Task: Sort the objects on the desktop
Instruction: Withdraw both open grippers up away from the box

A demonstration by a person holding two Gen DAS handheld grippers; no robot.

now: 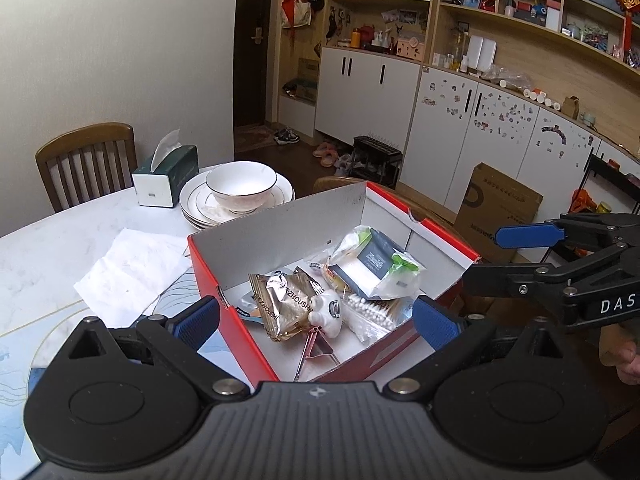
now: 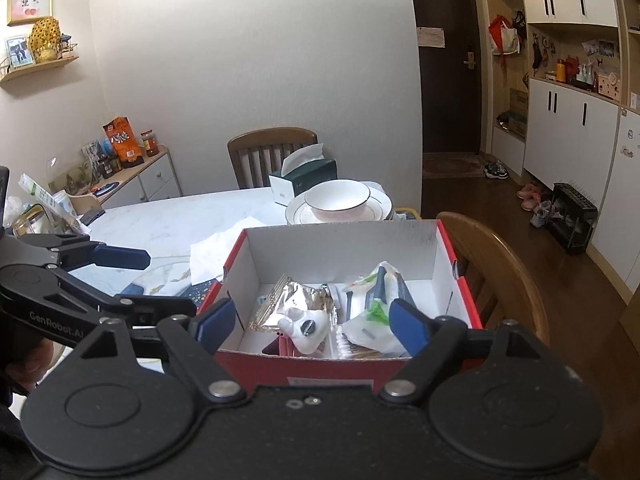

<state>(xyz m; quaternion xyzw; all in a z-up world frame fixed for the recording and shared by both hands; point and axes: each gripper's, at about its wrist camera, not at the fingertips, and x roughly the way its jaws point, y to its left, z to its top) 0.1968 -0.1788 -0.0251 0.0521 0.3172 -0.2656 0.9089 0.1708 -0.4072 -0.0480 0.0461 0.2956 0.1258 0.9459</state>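
**Currently: both tongs spread and empty at the red box**

Currently the red box [image 1: 224, 300] sits on the marble tabletop [image 1: 60, 248], open at the top, and serves as the landmark for this record. Inside it lie a gold foil packet [image 1: 284, 300], a white pig figurine [image 1: 326, 312] touching that packet, a bag of cotton swabs [image 1: 372, 312] just beside the figurine, a white and green pouch [image 1: 380, 268] resting over the swabs toward the far wall, and a pink binder clip [image 1: 316, 344] at the near wall.

The left tongs [image 1: 316, 316] hover above the near edge of the box, blue pads spread wide, nothing between them. The right tongs [image 2: 316, 320] hover above another edge of the box, likewise spread and empty.

Beyond the far wall of the box stands a white bowl [image 1: 240, 186] on stacked plates [image 1: 196, 204], with a green tissue box [image 1: 168, 178] beside them. A crumpled white paper [image 1: 128, 276] lies on the tabletop beside the box. A wooden chair [image 2: 496, 268] stands close against the side of the box away from the paper.
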